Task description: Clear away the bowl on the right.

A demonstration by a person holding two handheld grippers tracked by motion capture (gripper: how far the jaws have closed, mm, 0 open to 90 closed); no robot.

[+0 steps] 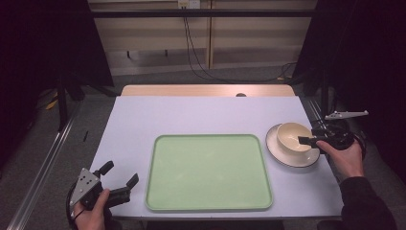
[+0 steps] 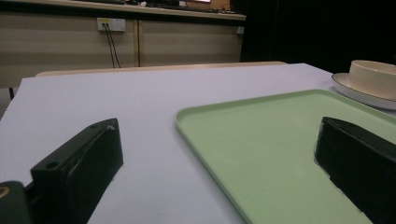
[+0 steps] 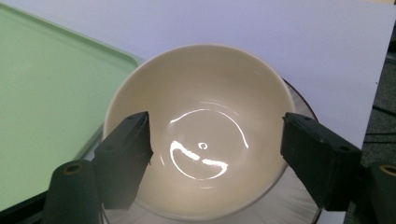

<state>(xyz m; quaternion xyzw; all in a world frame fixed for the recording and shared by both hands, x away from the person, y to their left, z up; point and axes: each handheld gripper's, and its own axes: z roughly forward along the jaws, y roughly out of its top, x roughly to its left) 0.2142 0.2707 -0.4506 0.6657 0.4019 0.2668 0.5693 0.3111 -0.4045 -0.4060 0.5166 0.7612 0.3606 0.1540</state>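
Overhead, a pale lavender-grey rectangular table [image 1: 201, 115] carries a flat light-green plastic tray with rounded corners [image 1: 208, 172] near its front edge. To the tray's right, just beside it, sits a round cream saucer with a dark rim [image 1: 287, 155], and a cream ceramic bowl [image 1: 292, 135] stands upright on it. The right gripper [image 1: 306, 140], held in the person's right hand [image 1: 345, 155], reaches to the bowl from the right, its black tip at the bowl's near rim. At the table's front left corner the left gripper [image 1: 119, 178] rests in the left hand [image 1: 91, 211], its two jaws spread apart, well clear of the tray's left edge.

From the left gripper view, the two black jaws stand wide apart with nothing between them; one sits over bare table [image 2: 93, 107], the other over the green tray [image 2: 261, 140]. Far off at the upper right the bowl [image 2: 373, 77] stands on its saucer [image 2: 355, 93].

From the right gripper view, the camera looks down into the glossy bowl [image 3: 205, 121]. The jaws are apart, one to each side of the bowl; whether either touches the rim I cannot tell. The saucer [image 3: 299, 212] peeks out beneath, and the tray [image 3: 46, 93] lies just beside it.
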